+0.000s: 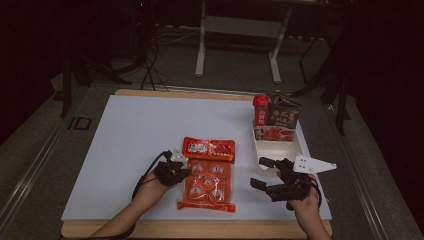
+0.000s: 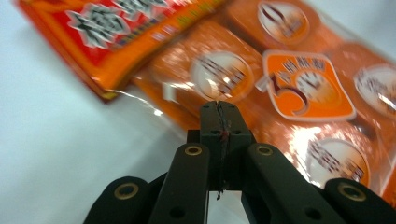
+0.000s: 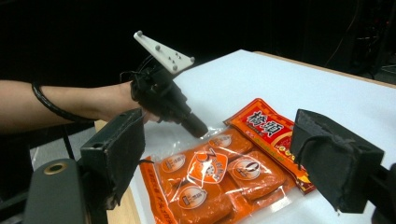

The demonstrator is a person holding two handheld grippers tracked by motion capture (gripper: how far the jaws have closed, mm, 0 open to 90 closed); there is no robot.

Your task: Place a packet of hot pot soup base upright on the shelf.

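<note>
The right gripper (image 1: 263, 173) hovers at the near right of the white table top (image 1: 135, 135), its padded black jaws spread wide apart with nothing between them, aimed leftward. Just left of it lies the orange clear-plastic multipack of round-labelled snacks (image 1: 208, 184), flat on the table (its red-and-orange header end points away from the person). The left gripper (image 1: 184, 166) meets the pack's left edge; in the left gripper view (image 2: 218, 109) its jaws are pressed together, tips at the pack's clear film (image 2: 224, 79), though whether they pinch the film I cannot tell. Farther off, at the right edge, a white rectangular tray (image 1: 280, 148) holds upright red and dark packets (image 1: 276, 114).
</note>
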